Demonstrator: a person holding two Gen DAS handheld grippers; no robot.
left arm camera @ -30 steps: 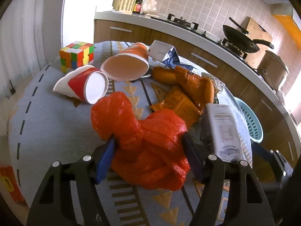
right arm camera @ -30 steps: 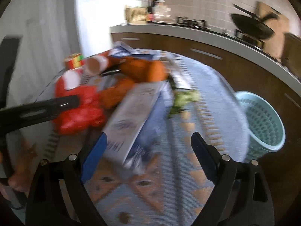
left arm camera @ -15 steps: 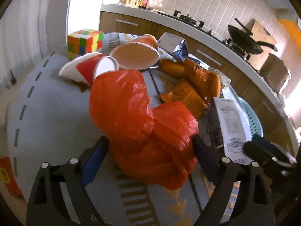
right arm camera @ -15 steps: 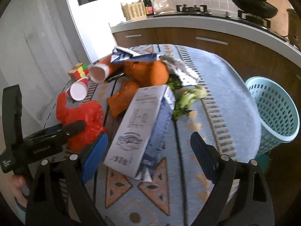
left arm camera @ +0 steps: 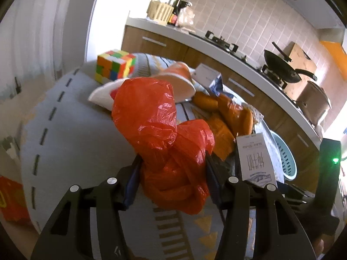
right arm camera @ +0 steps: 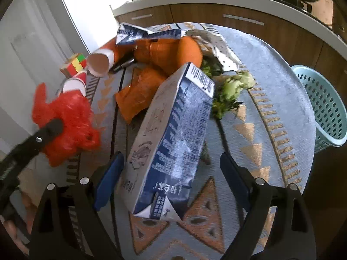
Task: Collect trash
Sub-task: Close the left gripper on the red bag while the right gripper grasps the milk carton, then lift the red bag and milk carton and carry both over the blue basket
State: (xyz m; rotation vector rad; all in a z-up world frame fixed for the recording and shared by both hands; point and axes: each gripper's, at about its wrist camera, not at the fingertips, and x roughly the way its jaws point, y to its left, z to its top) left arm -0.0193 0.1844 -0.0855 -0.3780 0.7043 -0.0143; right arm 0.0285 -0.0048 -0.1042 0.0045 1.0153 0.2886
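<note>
At the bottom centre of the left wrist view, the left gripper (left arm camera: 172, 174) has its fingers (left arm camera: 132, 179) pressed into either side of a crumpled red plastic bag (left arm camera: 164, 143), which bulges up and out between them and looks raised off the grey patterned tabletop (left arm camera: 71, 140). Behind the bag, toward the upper middle of that frame, lie a white and red paper cup (left arm camera: 104, 95) and an orange paper cup (left arm camera: 180, 82) on their sides, with a colourful puzzle cube (left arm camera: 115, 66) just beyond them at the upper left. Orange wrappers (left arm camera: 229, 117) are heaped to the right of the bag. In the right wrist view, the right gripper (right arm camera: 172, 174) has its fingers (right arm camera: 108, 179) spread wide around the near end of a blue and white carton (right arm camera: 171, 138); the carton lies tilted, its far end propped on the heap of rubbish, and I see a clear gap on its right side while the left finger sits just beside it, contact uncertain. Green leafy scraps (right arm camera: 229, 91) lie just right of the carton's far end, and a folded dotted sheet (right arm camera: 219, 49) sits beyond them. A pale teal mesh basket (right arm camera: 325, 108) stands off the tabletop's edge at the right of the frame. The red bag shows again at the left of this view, held by a dark finger.
</note>
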